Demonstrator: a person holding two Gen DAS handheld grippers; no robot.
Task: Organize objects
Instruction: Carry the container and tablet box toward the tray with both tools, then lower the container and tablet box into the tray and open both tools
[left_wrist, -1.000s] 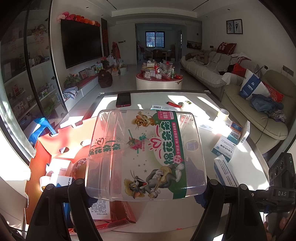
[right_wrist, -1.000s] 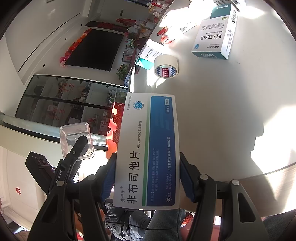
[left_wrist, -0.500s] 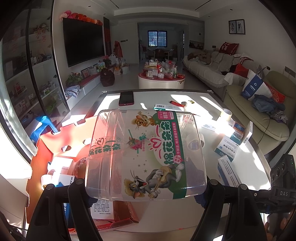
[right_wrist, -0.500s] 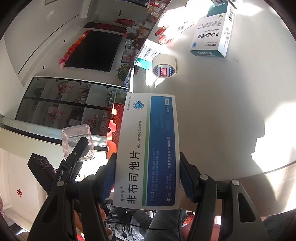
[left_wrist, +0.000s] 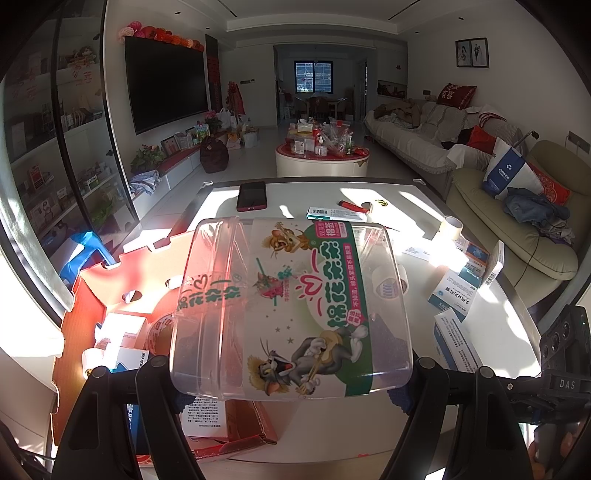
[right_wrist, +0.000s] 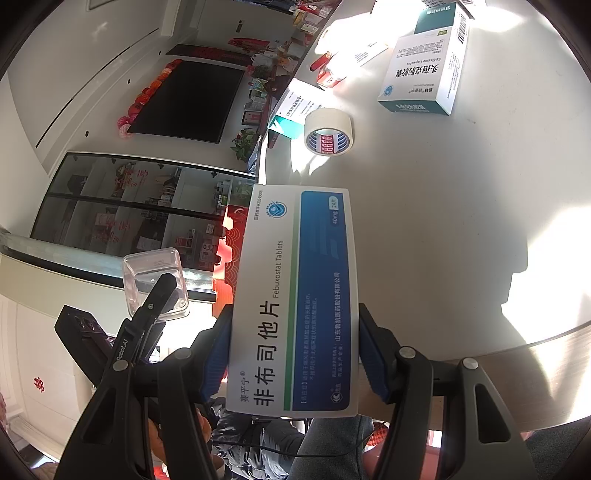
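Observation:
My left gripper (left_wrist: 290, 384) is shut on a clear plastic box (left_wrist: 291, 310) with a cartoon cat label and holds it above the white table (left_wrist: 332, 435). My right gripper (right_wrist: 293, 354) is shut on a white and blue medicine box (right_wrist: 295, 295), held above the table (right_wrist: 443, 221) near its edge. The left gripper with the clear box also shows in the right wrist view (right_wrist: 155, 284). A roll of white tape (right_wrist: 328, 132) and a white and teal medicine box (right_wrist: 424, 70) lie on the table ahead.
A red foam mat (left_wrist: 107, 295) and an open red carton (left_wrist: 236, 432) with boxes lie at the table's left. A red phone (left_wrist: 252, 196), a red lighter (left_wrist: 352, 205), a second tape roll (left_wrist: 451, 226) and several medicine boxes (left_wrist: 458, 291) lie on the table. A sofa (left_wrist: 517, 221) stands to the right.
Both grippers keep their hold. The right gripper has drawn back a little from the tape and boxes; the left view has shifted slightly to the left.

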